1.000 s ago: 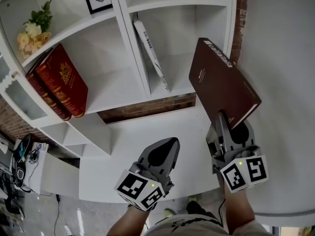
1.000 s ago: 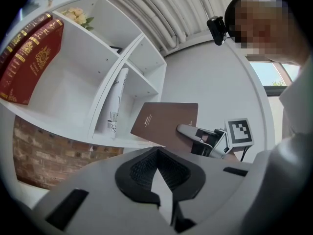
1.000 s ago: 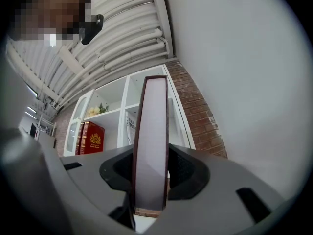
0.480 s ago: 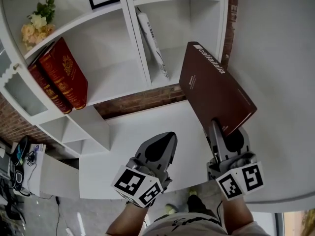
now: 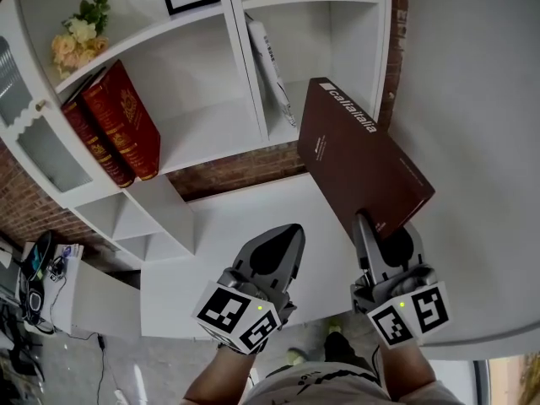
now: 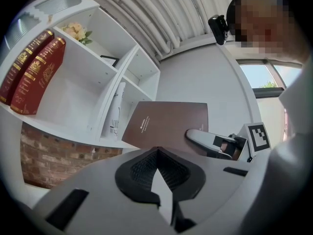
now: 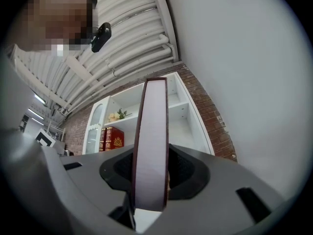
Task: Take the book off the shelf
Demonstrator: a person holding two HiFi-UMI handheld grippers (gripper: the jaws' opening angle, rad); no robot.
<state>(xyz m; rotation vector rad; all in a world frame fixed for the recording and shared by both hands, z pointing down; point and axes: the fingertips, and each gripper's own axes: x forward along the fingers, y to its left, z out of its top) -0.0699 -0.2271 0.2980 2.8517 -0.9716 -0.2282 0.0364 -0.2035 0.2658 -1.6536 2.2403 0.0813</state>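
So the brown book (image 5: 363, 163) is already clear of the shelf (image 5: 211, 133), hanging in the air in front of the right-hand compartment. The right tongs (image 5: 377, 241) are clamped on just its bottom edge, near one corner. That's the bit that makes me nervous: nearly the whole book sticks out past the grip, tilted, so my guess is a quick swing could make it pivot in the pads or slide right out. It's also still near the shelf's right upright and the thin white book (image 5: 272, 70) leaning in that compartment, so turning carelessly could clip either one. The left tongs (image 5: 270, 264) are closed on nothing and just hover over the white counter (image 5: 228, 226), giving no support at all. The two red books (image 5: 126, 133) are well off to the left, no worries there. Compared with a second ago, the brown book has come a bit lower and toward the middle, further out from the shelf. The grip looks unchanged and the left tongs have barely moved.
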